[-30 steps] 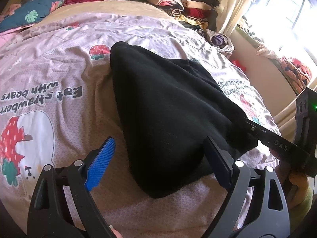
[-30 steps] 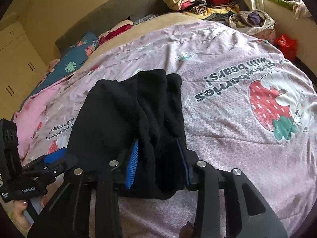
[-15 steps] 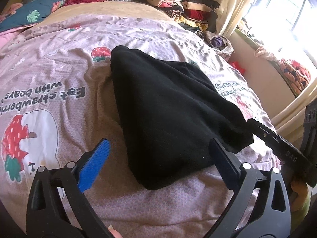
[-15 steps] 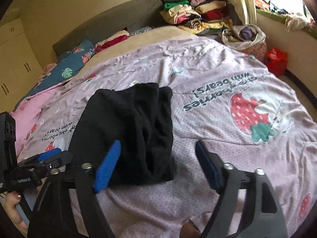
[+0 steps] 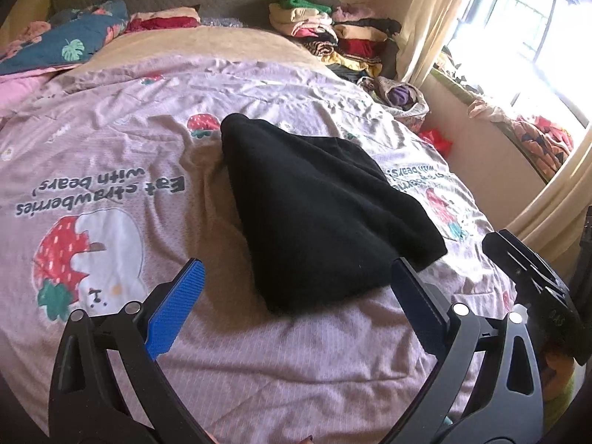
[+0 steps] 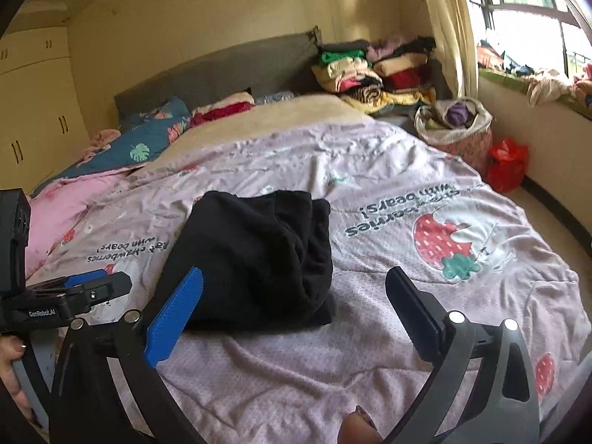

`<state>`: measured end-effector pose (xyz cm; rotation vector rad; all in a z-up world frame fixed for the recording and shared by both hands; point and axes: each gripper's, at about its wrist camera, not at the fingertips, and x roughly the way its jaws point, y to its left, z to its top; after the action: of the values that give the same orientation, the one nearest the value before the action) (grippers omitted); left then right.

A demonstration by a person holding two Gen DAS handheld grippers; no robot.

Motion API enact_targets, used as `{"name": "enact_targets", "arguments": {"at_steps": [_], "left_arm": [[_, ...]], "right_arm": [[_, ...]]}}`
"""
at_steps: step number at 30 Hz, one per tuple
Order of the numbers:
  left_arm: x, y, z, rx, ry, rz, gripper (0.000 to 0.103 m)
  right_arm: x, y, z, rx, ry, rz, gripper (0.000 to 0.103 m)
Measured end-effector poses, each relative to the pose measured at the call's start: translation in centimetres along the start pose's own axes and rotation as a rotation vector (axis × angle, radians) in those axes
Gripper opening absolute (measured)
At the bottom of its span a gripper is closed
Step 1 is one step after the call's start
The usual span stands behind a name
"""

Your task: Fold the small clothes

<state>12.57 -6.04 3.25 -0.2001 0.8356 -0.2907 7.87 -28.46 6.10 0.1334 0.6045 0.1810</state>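
So the black garment [image 5: 325,218] is lying on the bed, on the pink strawberry duvet [image 5: 111,170], already doubled over into a thick bundle. Looks like soft, fuzzy knit or fleece to me. My guess is it's light, floppy, no stiffness at all, and it'll sag and unfold the second I lift it by 1 layer only. Not slippery, the nap should catch on the ribbed blue pads nicely, and nothing fragile about it. If I go back in, I'd pinch through all the layers at a near corner or along the thick folded edge, 1 claw per corner, so the stack keeps together.

Left claw [image 5: 296,296] is released, wide apart, nothing between the pads. From its view the bundle sits at about 12 o'clock, its near tip just beyond my fingertips, and the right pad overlaps the garment's near-right corner in the picture, though I can't tell if it touches.

Right claw [image 6: 292,301] is opening, with nothing pinched; the fabric's near edge [image 6: 259,259] lies between the fingers but off toward the left one, roughly 11 o'clock, clear of the right pad.

Way off at 1 o'clock there's a stack of folded clothes [image 6: 373,74] by the headboard, probably where this one ends up.
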Motion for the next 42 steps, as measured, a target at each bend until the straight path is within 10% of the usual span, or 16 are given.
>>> {"name": "enact_targets", "arguments": {"at_steps": [42], "left_arm": [[-3.3, 2.9, -7.5, 0.073, -0.043, 0.071, 0.094]], "right_arm": [[-2.3, 3.5, -8.2, -0.05, 0.013, -0.098, 0.099]]}}
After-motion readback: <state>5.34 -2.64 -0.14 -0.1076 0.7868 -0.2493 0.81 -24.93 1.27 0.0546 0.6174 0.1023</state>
